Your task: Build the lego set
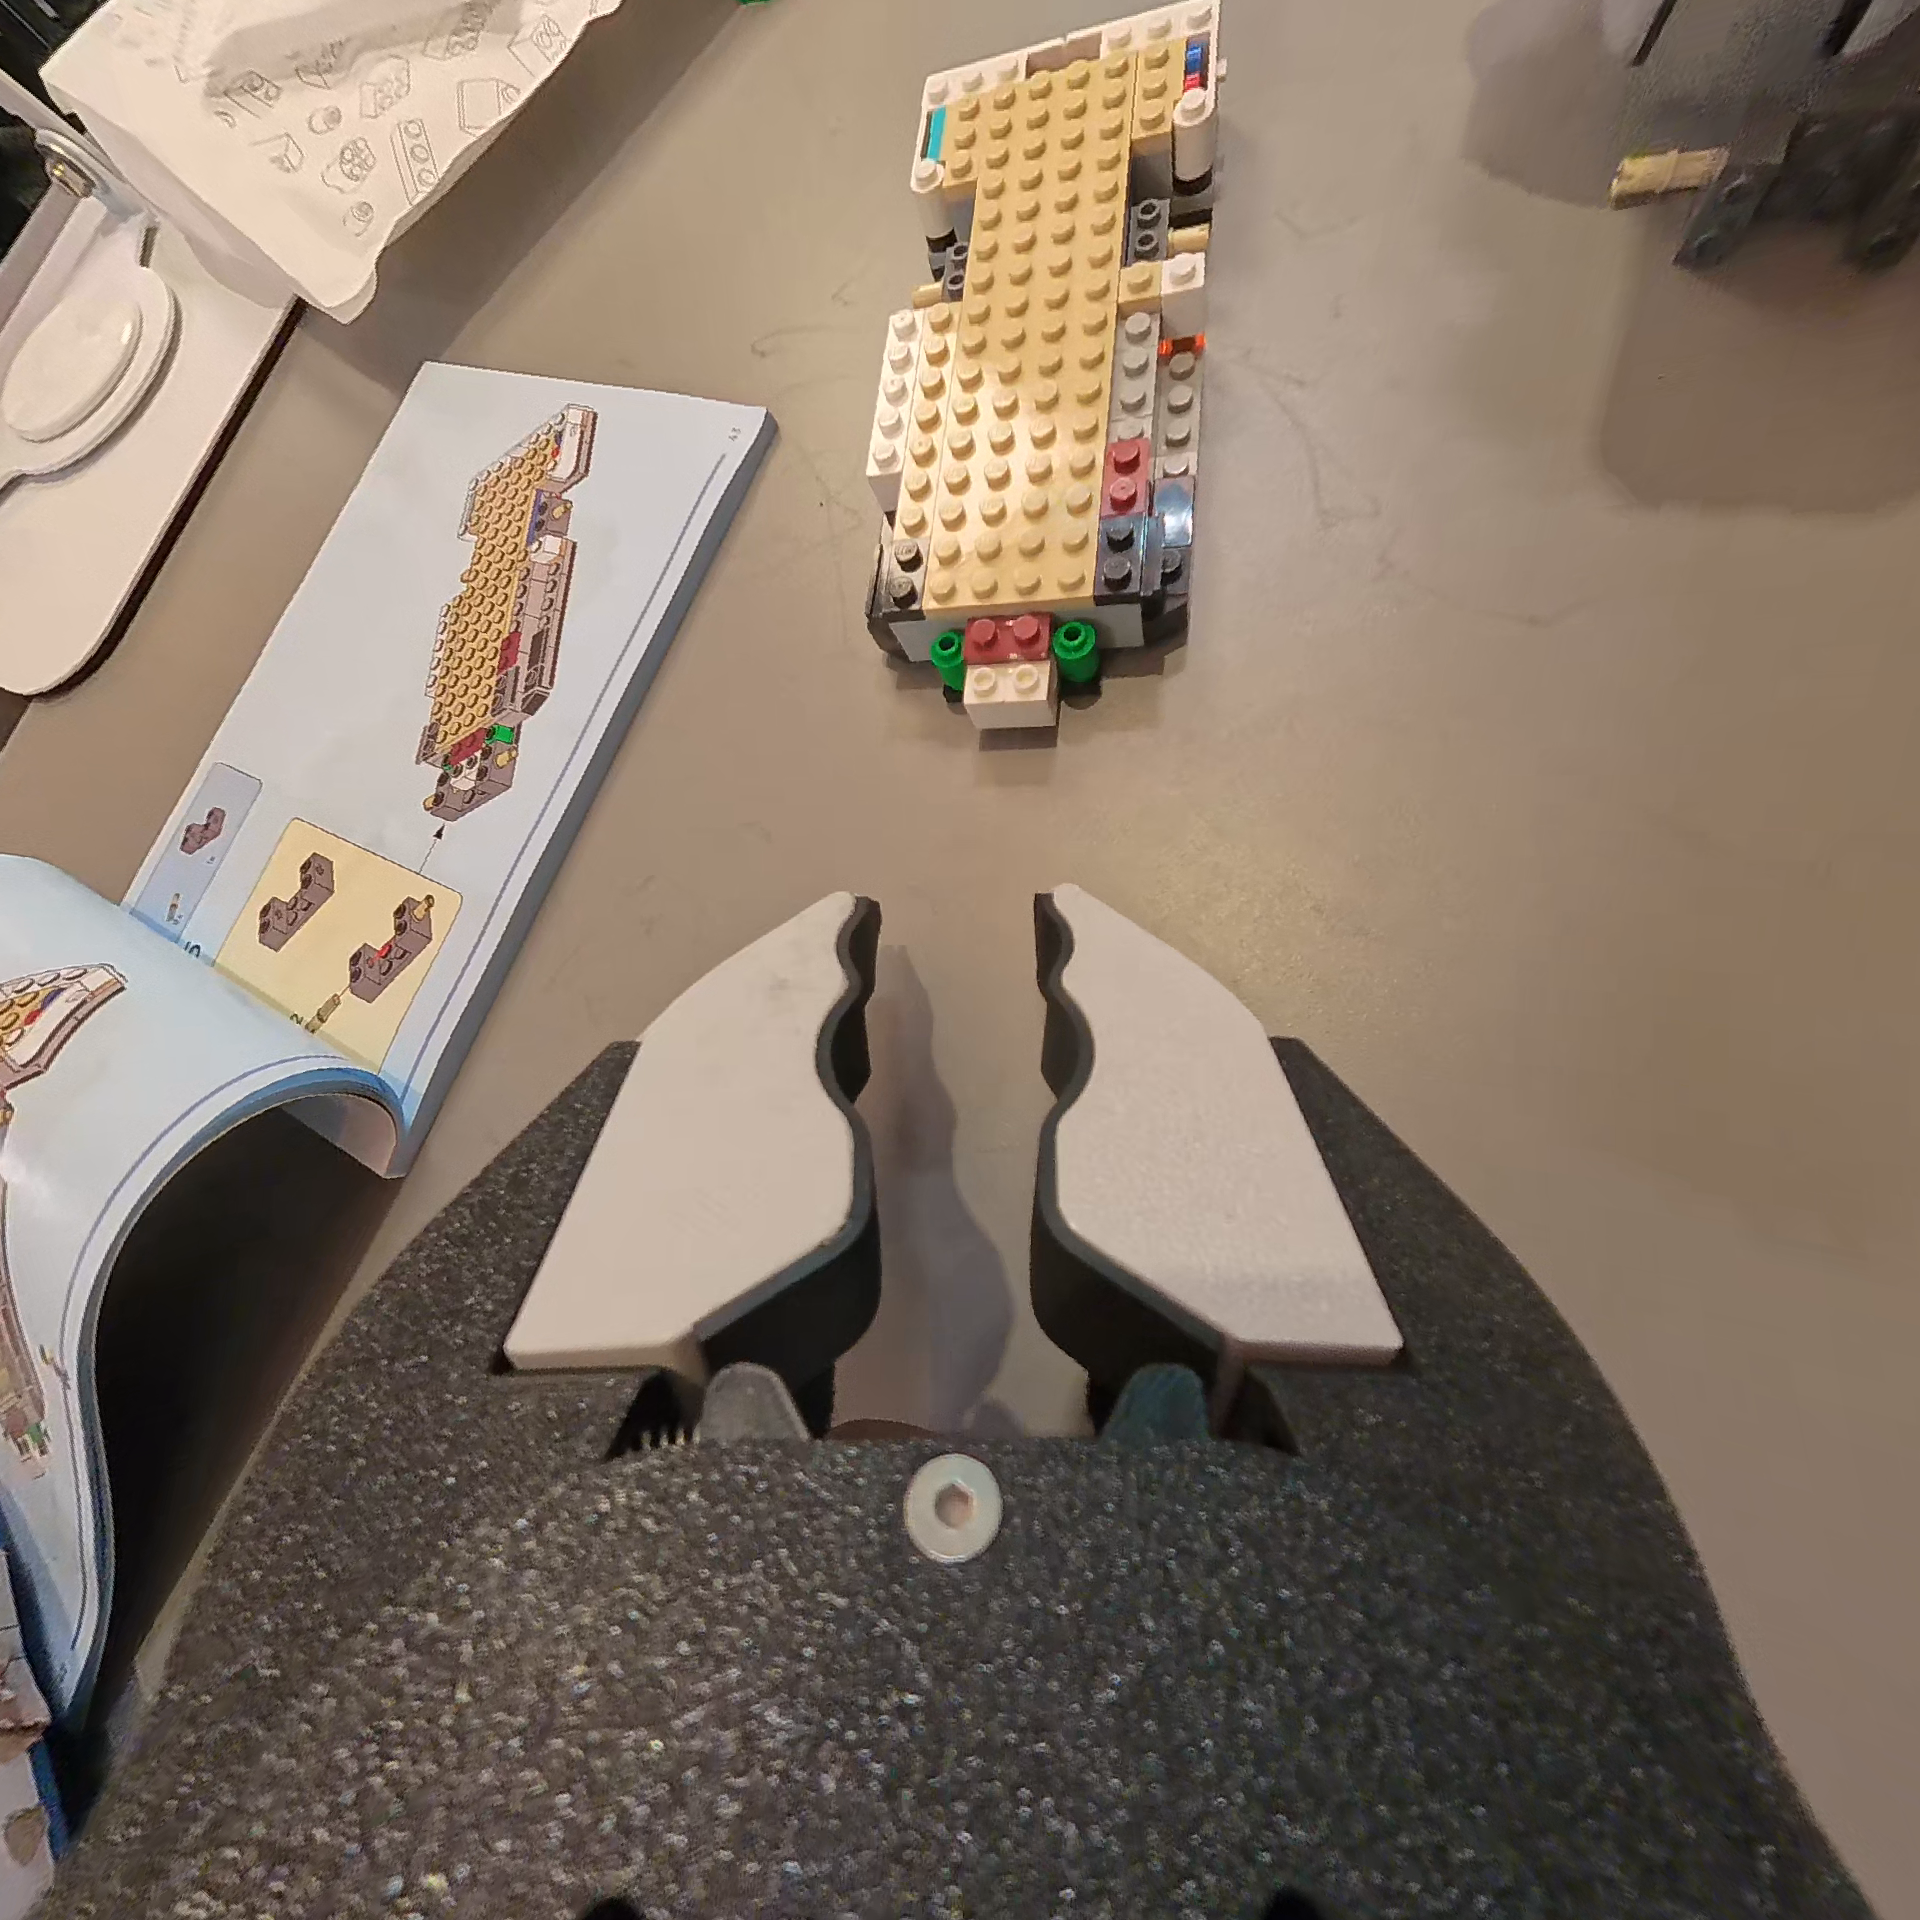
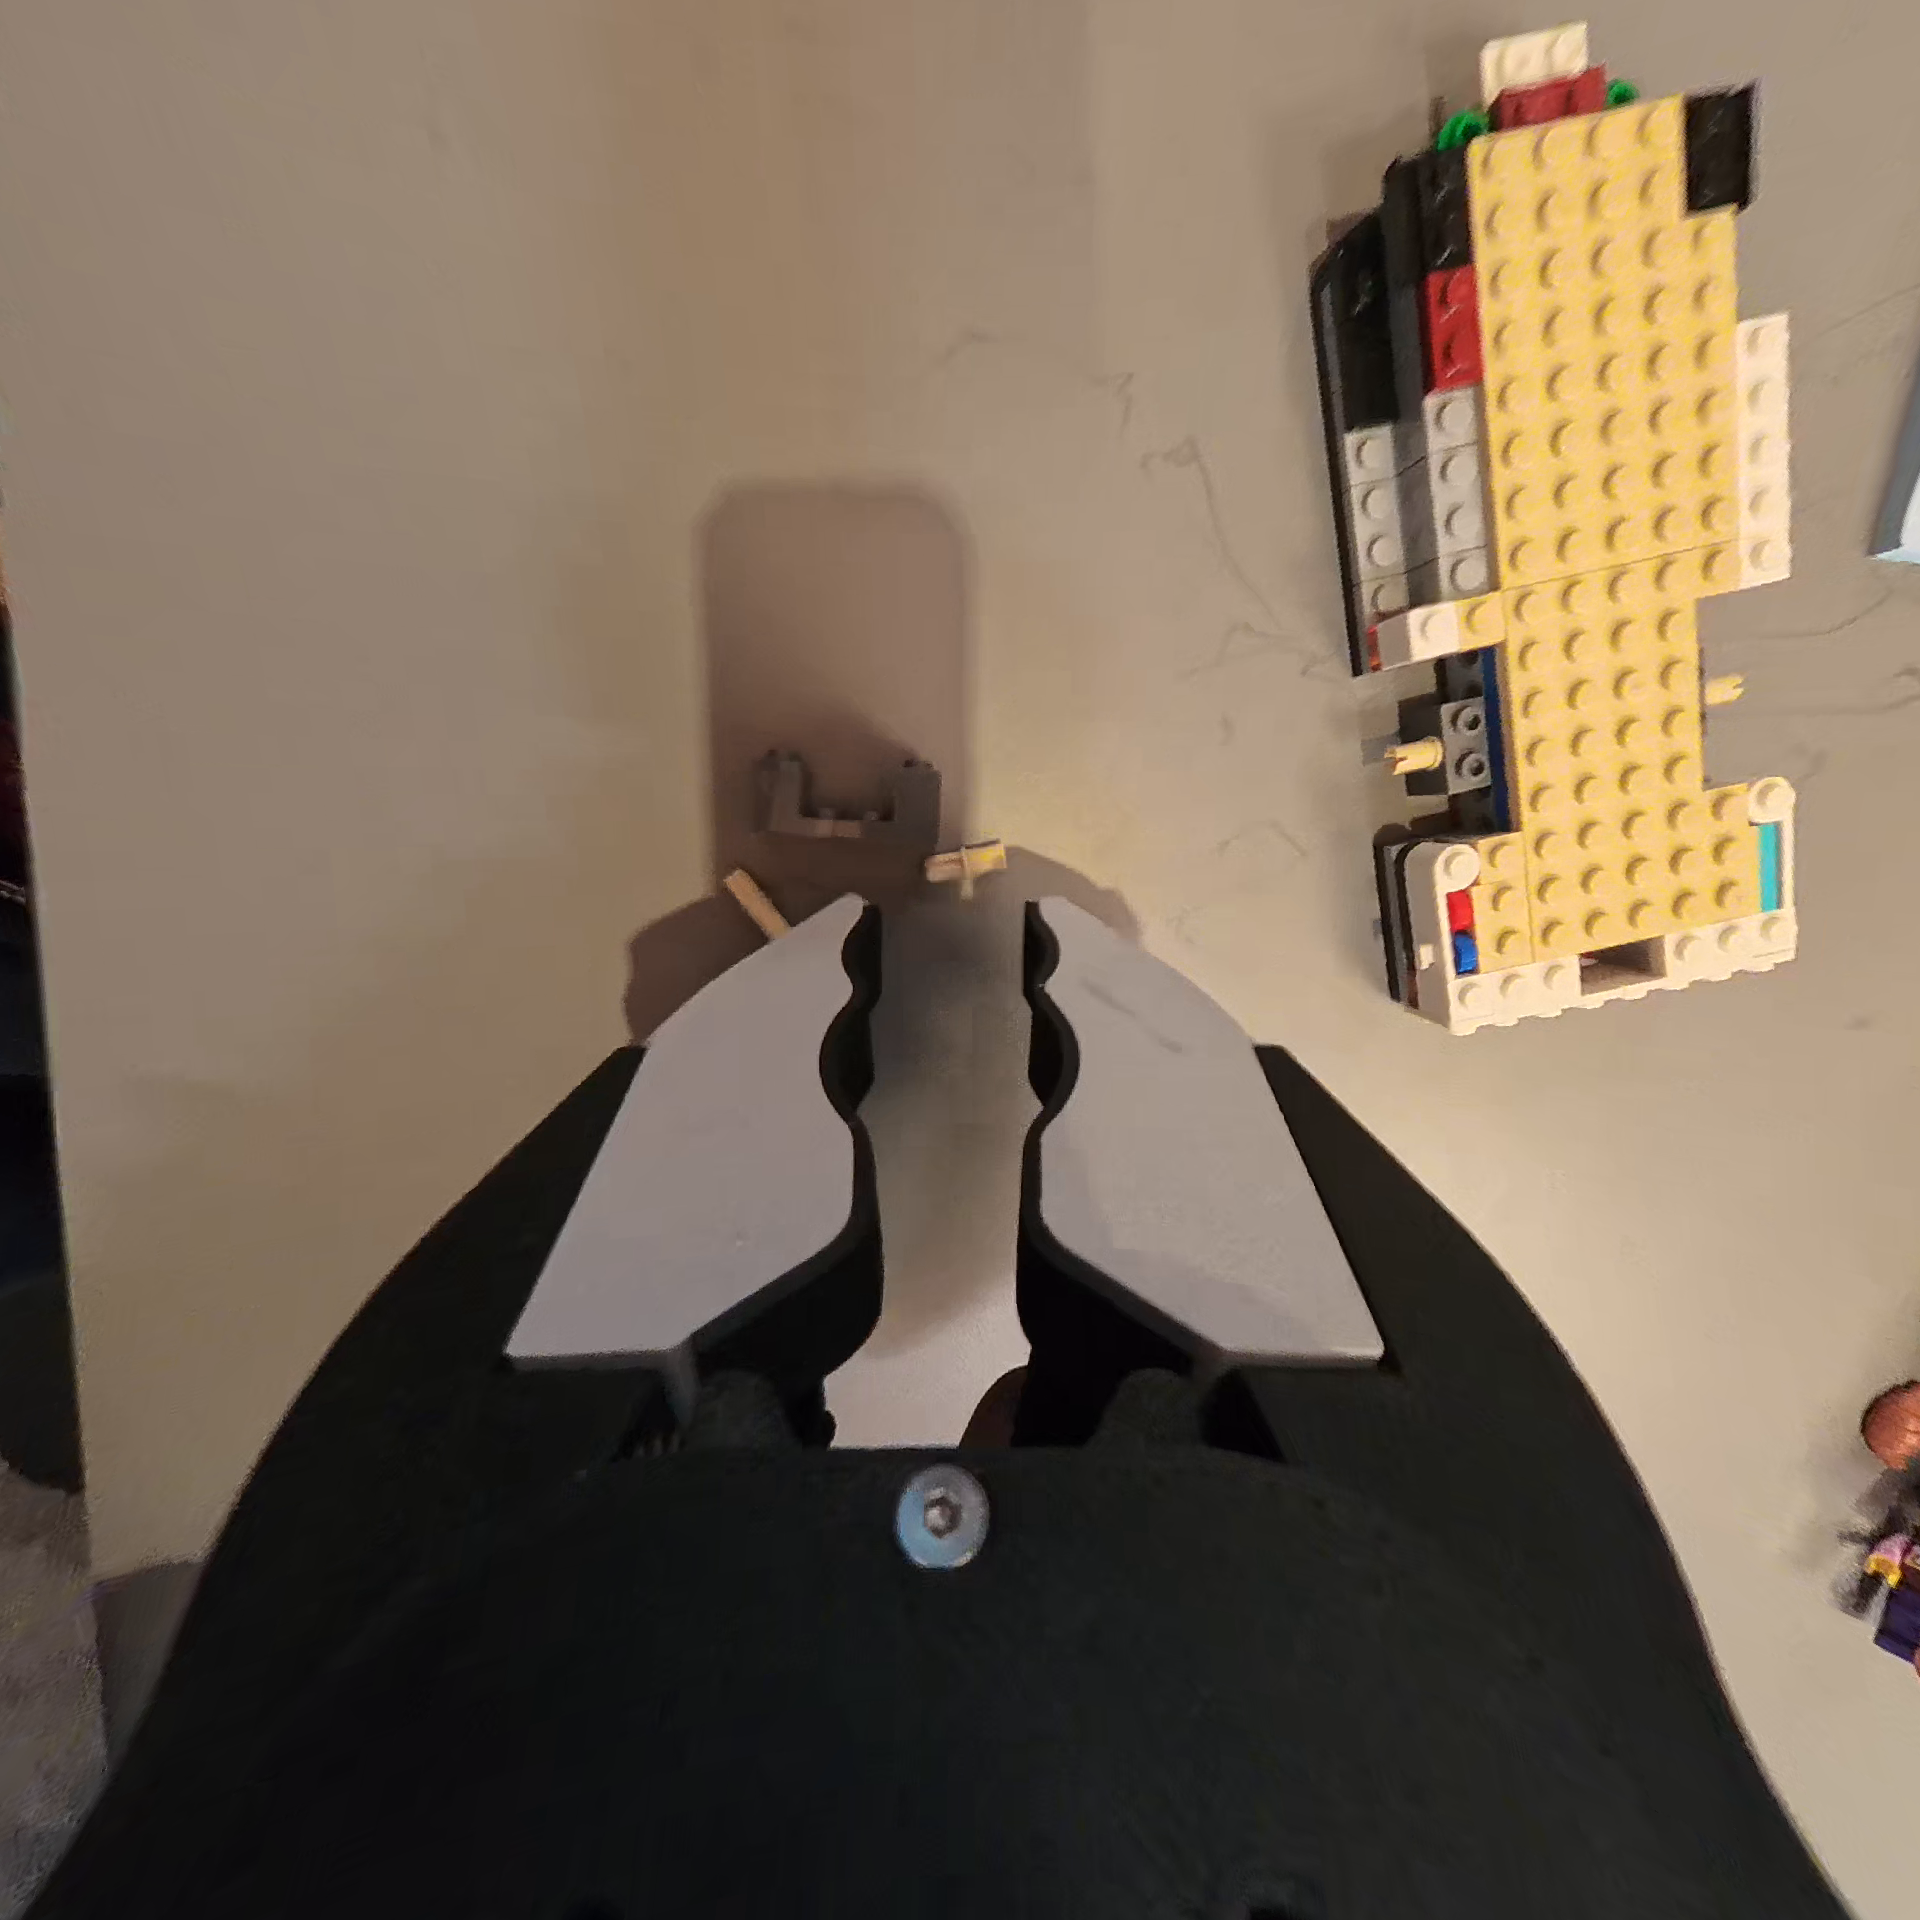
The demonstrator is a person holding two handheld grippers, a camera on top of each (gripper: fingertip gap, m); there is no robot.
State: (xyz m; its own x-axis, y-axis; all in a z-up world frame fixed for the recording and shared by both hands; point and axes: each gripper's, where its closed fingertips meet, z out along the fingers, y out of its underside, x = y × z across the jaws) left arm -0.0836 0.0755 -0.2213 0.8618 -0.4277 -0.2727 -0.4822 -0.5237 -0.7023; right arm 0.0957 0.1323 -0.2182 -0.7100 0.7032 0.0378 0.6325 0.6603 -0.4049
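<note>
Left wrist view: left gripper (image 1: pixel 956 914) hangs over bare grey table (image 1: pixel 1455 831), jaws spread, nothing between them. Tan-topped brick model (image 1: pixel 1039 395) stands ahead of the fingertips, apart from them; open instruction booklet (image 1: pixel 457 748) lies left of the model. Right wrist view: right gripper (image 2: pixel 951 920) also spread and bare. Just beyond its tips lie a grey bracket brick (image 2: pixel 847 805), a tan connector pin (image 2: pixel 966 860) and a tan axle peg (image 2: pixel 756 902), the peg partly hidden behind one finger. The model lies well right.
</note>
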